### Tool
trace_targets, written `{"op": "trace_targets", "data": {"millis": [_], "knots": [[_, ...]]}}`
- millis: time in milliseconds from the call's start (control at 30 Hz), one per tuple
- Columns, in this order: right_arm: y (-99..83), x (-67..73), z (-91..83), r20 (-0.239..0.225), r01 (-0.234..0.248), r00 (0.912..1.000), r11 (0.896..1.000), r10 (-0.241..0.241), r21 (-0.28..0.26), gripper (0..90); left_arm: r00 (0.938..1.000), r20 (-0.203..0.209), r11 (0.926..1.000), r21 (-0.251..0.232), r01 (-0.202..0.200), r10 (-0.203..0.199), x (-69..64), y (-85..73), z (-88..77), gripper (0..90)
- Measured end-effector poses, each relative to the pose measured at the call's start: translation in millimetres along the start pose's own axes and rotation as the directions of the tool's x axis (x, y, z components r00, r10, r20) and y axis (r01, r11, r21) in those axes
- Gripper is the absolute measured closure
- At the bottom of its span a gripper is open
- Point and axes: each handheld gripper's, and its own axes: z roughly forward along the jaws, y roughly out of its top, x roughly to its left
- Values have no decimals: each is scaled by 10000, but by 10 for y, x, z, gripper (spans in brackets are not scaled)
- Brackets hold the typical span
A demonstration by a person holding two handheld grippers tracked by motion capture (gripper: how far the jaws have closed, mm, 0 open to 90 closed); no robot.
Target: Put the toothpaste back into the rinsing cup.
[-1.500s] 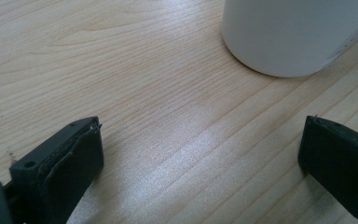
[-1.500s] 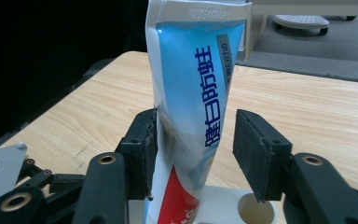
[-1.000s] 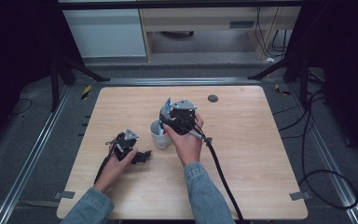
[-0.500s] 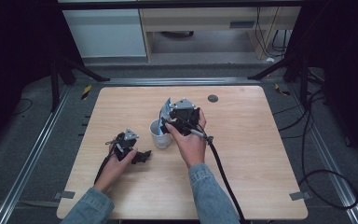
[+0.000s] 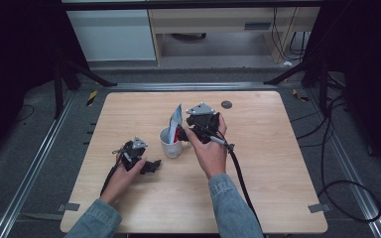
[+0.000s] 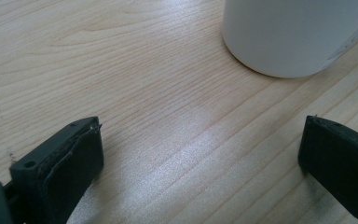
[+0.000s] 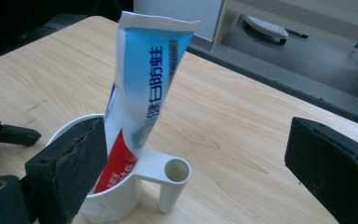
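Toothpaste tube (image 7: 142,88), blue and white with a red lower end, stands tilted inside the white cup (image 7: 116,196), its crimped flat end up and its lower end hidden in the cup. In the high view the tube (image 5: 175,118) leans out of the cup (image 5: 171,144), which sits near the middle of the pale wooden desk (image 5: 278,163). A short hollow handle juts from the cup's side toward the right gripper view's camera.

Just beside the cup, the right hand-held gripper (image 5: 182,133) has its jaws spread wide; they have just been opening. The tube stands between them, with the left jaw close in front of it and the right jaw well apart from it, so nothing is gripped.

Left hand-held gripper (image 5: 151,166) lies low on the desk, near the cup's left, released too: bare wood shows between its jaws and the cup's white wall (image 6: 298,37) stands ahead.
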Motion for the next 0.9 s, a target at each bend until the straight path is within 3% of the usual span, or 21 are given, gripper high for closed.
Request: {"op": "trace_targets", "data": {"millis": [533,900], "knots": [[-116,-179,-119,215,85,9997,9997,-90,245,63,10000,-15,10000,8,-6,6,0,1,1,0],[-259,-408,-276,621,-109,9980,9987,77,502,61,10000,-17,10000,29,8,-8,-2,2,0,0]]}}
